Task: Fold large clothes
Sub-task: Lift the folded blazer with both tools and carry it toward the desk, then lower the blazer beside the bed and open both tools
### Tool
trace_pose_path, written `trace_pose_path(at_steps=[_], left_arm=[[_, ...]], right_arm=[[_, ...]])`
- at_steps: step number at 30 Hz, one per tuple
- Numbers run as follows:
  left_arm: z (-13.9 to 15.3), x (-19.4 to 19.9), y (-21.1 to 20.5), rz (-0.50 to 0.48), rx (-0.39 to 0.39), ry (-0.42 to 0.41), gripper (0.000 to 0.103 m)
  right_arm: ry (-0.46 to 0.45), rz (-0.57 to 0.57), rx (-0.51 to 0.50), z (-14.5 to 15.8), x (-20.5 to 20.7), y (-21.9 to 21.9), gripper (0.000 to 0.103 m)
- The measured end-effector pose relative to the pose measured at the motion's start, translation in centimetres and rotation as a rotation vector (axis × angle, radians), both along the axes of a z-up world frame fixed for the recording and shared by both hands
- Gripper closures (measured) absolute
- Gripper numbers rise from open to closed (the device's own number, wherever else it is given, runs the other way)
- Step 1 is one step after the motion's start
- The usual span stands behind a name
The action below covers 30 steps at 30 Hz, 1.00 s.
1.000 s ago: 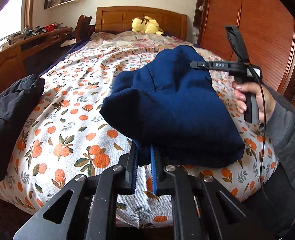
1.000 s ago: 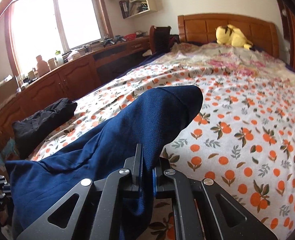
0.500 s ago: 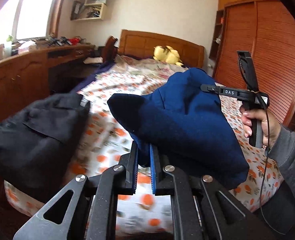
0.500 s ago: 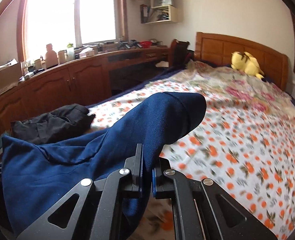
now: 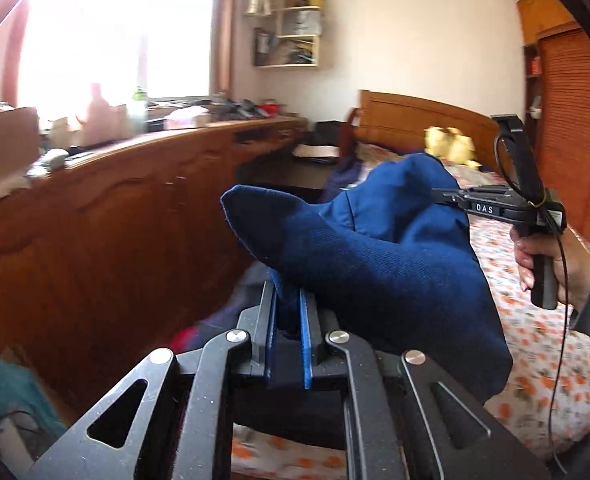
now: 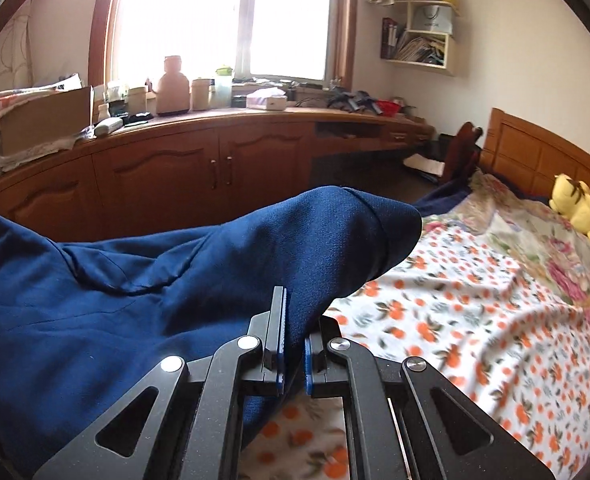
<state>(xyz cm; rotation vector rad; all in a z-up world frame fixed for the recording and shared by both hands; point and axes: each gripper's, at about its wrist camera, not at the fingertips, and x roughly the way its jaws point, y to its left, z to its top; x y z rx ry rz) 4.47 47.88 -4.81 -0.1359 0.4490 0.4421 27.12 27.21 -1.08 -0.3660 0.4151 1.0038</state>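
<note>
A folded blue garment (image 5: 375, 264) hangs in the air between two hand-held grippers, above the near edge of a bed (image 6: 495, 320) with an orange-print sheet. The left hand-held gripper (image 5: 287, 312) is clamped tight on one bunched corner of the cloth. The right hand-held gripper (image 6: 293, 344) is clamped just as tight on the other side, cloth draping over its fingers. In the left view a hand (image 5: 551, 256) grips the right tool's handle. A wooden surface (image 6: 215, 120) under the window carries jars and boxes. A yellow toy (image 6: 575, 204) sits by the headboard.
</note>
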Motion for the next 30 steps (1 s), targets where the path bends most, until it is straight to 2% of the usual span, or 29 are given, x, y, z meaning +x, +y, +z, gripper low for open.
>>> trace_pose_path(at_steps=[5,7,9,11,14,16,17,18,21,25,30], left_arm=[[-2.7,-0.1,3.4,0.086,-0.029,0.098,0.091],[-4.1,-0.2,3.8,0.101,-0.054,0.121,0.091],[-4.5,-1.2,3.7,0.113,-0.051,0.120,0.089],[-4.0,-2.3,3.6,0.143,-0.029,0.115,0.083],[-3.0,-3.0,2.8,0.128,-0.019,0.091,0.058],[-2.4,-3.2,2.2,0.116,-0.007,0.087,0.050],[-2.1,-3.2,1.8,0.110,-0.003,0.086,0.036],[-1.8,-3.2,1.8,0.105,-0.005,0.080,0.016],[-0.5,-3.2,0.7,0.087,-0.004,0.029,0.000],[0.8,-2.3,-1.3,0.083,0.012,0.020,0.000],[1.9,-0.7,-4.2,0.053,0.046,0.020,0.000]], right_arm=[[0.110,0.009,-0.088,-3.5,1.6,4.8,0.096],[0.108,0.006,-0.129,-5.0,1.9,5.3,0.093],[0.078,-0.016,-0.150,-5.6,2.1,5.1,0.089],[0.099,-0.021,-0.146,-5.7,2.3,5.2,0.082],[0.083,-0.027,-0.135,-5.0,1.7,4.4,0.068],[0.058,-0.033,-0.123,-4.1,0.9,3.1,0.059],[0.055,-0.031,-0.116,-4.0,0.1,2.4,0.058],[0.055,-0.019,-0.110,-4.0,-0.8,1.8,0.056],[0.047,-0.004,-0.089,-3.8,-2.0,-0.2,0.050],[0.055,0.020,-0.053,-3.2,-3.4,-3.1,0.043],[0.060,0.042,-0.025,-3.8,-4.6,-6.7,0.036]])
